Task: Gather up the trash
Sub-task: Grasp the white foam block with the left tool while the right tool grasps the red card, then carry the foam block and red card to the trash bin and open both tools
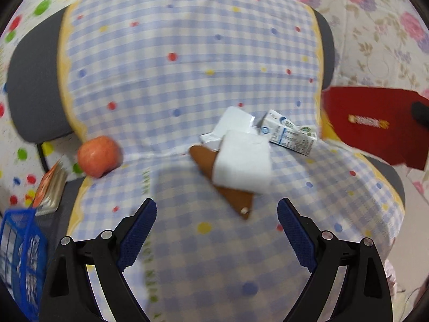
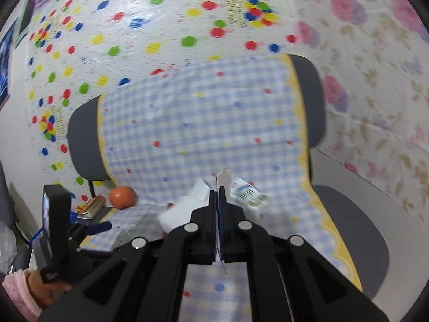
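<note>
On the chair's blue checked cover (image 1: 187, 80) lie a white napkin (image 1: 242, 162), a crumpled white wrapper (image 1: 230, 123), a brown leather case (image 1: 228, 190) under the napkin, and a small milk carton (image 1: 292, 132). My left gripper (image 1: 217, 209) is open and empty, just short of the case. My right gripper (image 2: 217, 190) is shut on a thin white card or wrapper piece (image 2: 224, 178) that sticks up between its pads, held above the seat. The carton (image 2: 248, 194) and napkin (image 2: 179, 212) lie just beyond it.
An apple (image 1: 97, 157) sits at the seat's left edge, also in the right wrist view (image 2: 122, 197). A blue basket (image 1: 20, 255) stands at lower left, a small packet (image 1: 51, 187) beside it. A red bag (image 1: 375, 126) is at right. Patterned sheets cover the walls.
</note>
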A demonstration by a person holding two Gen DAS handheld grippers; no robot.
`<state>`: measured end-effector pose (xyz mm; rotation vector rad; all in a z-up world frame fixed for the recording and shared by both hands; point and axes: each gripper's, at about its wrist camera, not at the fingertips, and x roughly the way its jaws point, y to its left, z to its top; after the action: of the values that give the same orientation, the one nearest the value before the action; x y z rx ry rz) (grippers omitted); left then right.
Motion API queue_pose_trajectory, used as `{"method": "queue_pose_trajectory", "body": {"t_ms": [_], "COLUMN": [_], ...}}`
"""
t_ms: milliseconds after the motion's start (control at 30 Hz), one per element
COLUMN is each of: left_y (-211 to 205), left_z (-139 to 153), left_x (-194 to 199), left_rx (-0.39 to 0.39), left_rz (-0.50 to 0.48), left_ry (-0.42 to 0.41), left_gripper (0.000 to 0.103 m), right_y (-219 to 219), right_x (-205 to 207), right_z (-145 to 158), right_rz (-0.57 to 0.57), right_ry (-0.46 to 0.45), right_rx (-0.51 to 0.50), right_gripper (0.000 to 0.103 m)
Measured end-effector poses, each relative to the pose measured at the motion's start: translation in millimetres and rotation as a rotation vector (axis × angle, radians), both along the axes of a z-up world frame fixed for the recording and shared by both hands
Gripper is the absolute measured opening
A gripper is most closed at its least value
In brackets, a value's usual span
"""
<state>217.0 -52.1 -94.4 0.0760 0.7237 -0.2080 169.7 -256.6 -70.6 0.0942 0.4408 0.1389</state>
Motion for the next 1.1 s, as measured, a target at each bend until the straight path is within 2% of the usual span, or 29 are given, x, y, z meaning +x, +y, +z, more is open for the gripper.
{"method": "queue_pose_trajectory", "body": {"t_ms": [100,300,400,533,567,600,633,700,767,967,1100], "left_y": [-17.0,-38.5,-40.0,-42.1,-43.6,-45.1,-46.4,-46.1,-42.0,-15.2,-0.4], "left_z": [-7.5,-30.0,-33.8,-35.0,-36.7,-38.5,-39.8,-35.6,-23.0,22.7,33.4], "left_x": [17.6,49.0,61.1,77.5,80.9,82.7,83.1,75.1,54.9,-34.1,-85.1], "left_rx": [0.039,0.099,0.081,0.096,0.108,0.118,0.118,0.123,0.085,-0.104,-0.158], "left_rz": [-0.030,-0.073,-0.080,-0.076,-0.079,-0.083,-0.096,-0.092,-0.100,-0.115,-0.102], "left_ry": [0.013,0.075,0.113,0.115,0.122,0.131,0.141,0.112,0.071,-0.029,-0.054], "left_gripper": [0.091,0.091,0.091,0.089,0.088,0.073,0.066,0.064,0.064,0.064,0.064], "right_y": [-17.5,-32.7,-34.2,-32.0,-31.1,-30.1,-29.3,-28.4,-26.6,-19.8,-15.4], "right_x": [-5.7,-9.3,-6.7,-4.9,-5.7,-8.0,-11.2,-17.9,-29.1,-64.0,-85.0], "right_z": [-7.4,-17.0,-21.2,-24.9,-25.2,-25.3,-25.0,-23.3,-20.1,-11.0,-10.2], "right_rz": [-0.028,-0.062,-0.064,-0.051,-0.047,-0.043,-0.040,-0.039,-0.042,-0.039,-0.028], "right_ry": [0.014,0.033,0.048,0.065,0.067,0.069,0.069,0.068,0.057,0.026,0.022], "right_rx": [0.046,0.073,0.076,0.088,0.088,0.091,0.094,0.095,0.084,0.062,0.047], "right_gripper": [0.002,0.002,0.002,0.002,0.002,0.002,0.002,0.002,0.002,0.002,0.002]}}
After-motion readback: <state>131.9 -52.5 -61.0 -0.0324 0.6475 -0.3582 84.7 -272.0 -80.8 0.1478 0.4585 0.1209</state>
